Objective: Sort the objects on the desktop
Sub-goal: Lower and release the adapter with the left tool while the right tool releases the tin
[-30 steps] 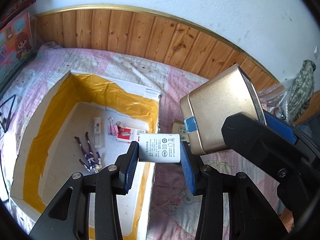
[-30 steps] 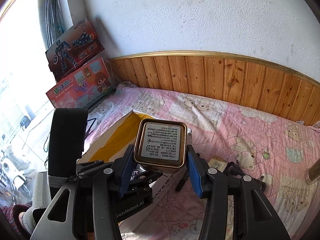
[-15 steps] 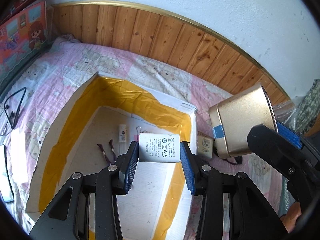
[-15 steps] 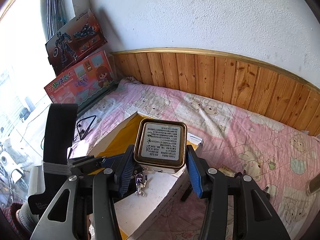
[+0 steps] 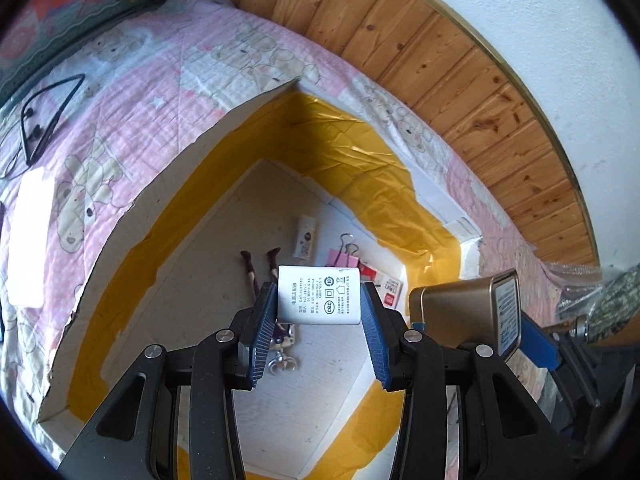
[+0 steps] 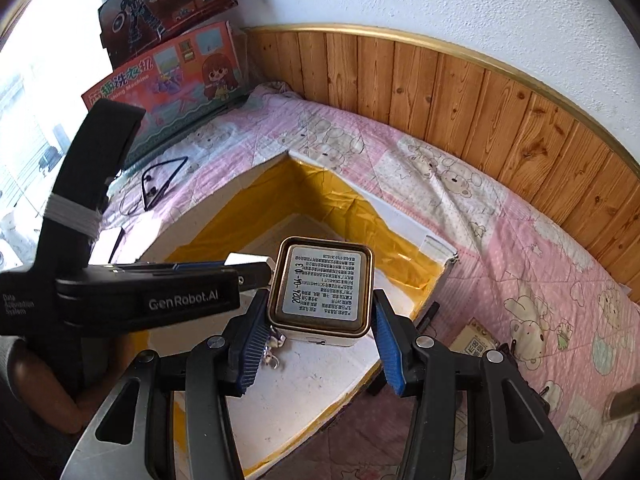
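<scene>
Doll (image 5: 256,270), binder clip (image 5: 346,252) under charger (image 5: 319,295) (left gripper (image 5: 319,334) holding)

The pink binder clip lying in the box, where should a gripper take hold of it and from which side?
Take the pink binder clip across its flat pink body, coming straight down from above. It lies flat on the cardboard box floor with its wire handles pointing toward the far wall; the handles are too thin to pinch.

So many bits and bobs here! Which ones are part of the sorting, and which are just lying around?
Part of the job:
white charger, held in the left gripper
gold tin, held in the right gripper
yellow-taped box underneath
doll, binder clip already in the box

Lying about:
toy boxes
black cable
bear quilt
</scene>
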`<action>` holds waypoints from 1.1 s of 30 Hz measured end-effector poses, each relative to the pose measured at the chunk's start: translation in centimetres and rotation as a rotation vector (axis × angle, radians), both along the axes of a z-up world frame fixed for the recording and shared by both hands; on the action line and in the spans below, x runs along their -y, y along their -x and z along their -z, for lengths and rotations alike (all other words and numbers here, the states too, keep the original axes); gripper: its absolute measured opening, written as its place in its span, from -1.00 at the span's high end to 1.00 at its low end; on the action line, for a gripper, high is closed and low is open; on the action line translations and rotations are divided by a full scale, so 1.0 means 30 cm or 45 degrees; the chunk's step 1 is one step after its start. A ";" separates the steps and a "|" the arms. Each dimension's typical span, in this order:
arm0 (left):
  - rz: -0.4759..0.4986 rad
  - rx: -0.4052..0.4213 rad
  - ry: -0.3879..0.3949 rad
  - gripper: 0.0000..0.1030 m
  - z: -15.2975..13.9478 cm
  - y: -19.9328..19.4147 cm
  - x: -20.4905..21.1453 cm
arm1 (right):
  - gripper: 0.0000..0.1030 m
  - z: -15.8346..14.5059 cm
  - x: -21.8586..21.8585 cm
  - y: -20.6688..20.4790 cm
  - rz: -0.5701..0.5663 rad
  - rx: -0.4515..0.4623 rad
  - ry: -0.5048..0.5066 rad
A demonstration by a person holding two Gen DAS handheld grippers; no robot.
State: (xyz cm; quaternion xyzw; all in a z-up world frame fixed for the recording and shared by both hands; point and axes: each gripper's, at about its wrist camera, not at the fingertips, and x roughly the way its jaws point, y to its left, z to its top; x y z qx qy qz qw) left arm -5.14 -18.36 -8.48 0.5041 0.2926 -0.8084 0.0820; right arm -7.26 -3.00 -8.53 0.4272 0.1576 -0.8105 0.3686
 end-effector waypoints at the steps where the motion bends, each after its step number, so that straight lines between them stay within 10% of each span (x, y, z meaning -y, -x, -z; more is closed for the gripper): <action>1: -0.015 0.019 -0.006 0.16 0.014 0.002 0.010 | 0.01 0.023 0.015 0.004 -0.022 0.014 -0.033; 21: -0.176 0.213 -0.060 0.13 0.143 0.026 0.088 | 0.01 0.269 0.166 0.091 -0.244 0.053 -0.541; 33: -0.258 0.247 -0.154 0.06 0.154 -0.002 0.119 | -0.03 0.159 0.092 0.071 -0.133 0.060 -0.352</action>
